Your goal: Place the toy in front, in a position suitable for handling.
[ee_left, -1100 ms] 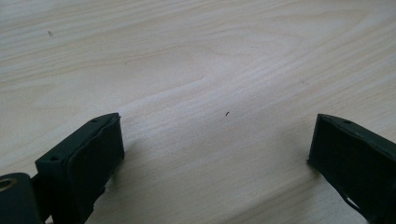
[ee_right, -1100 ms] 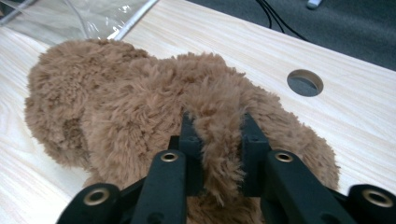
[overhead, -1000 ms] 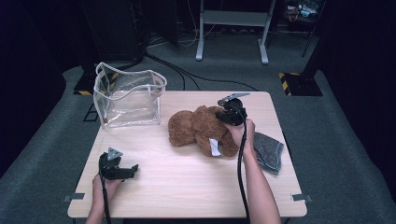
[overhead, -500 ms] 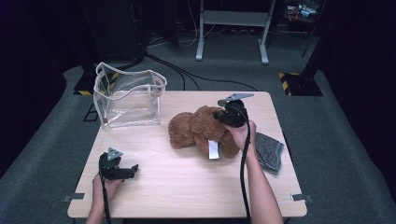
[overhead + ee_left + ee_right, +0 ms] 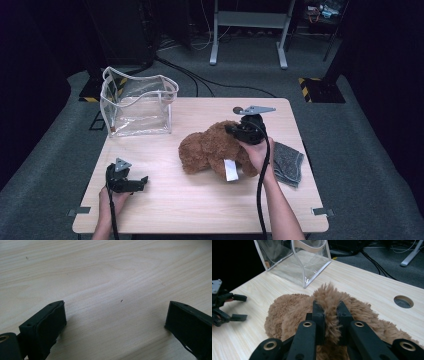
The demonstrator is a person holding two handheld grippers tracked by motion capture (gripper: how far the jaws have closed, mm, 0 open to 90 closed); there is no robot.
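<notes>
right gripper (image 5: 329, 312) is clamped on a tuft of the brown plush toy (image 5: 215, 150), which lies right of the table's centre. left gripper (image 5: 131, 183) rests near the front left corner, jaws apart and empty. step in hand appears to be the lift; the next move likely calls for carrying the toy to the clear bag (image 5: 137, 106) at the far left corner.

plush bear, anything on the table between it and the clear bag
Nothing visible. The right gripper is shut on the plush bear, and bare table lies between it and the clear bag. The left gripper sits open, off to the near side.
</notes>
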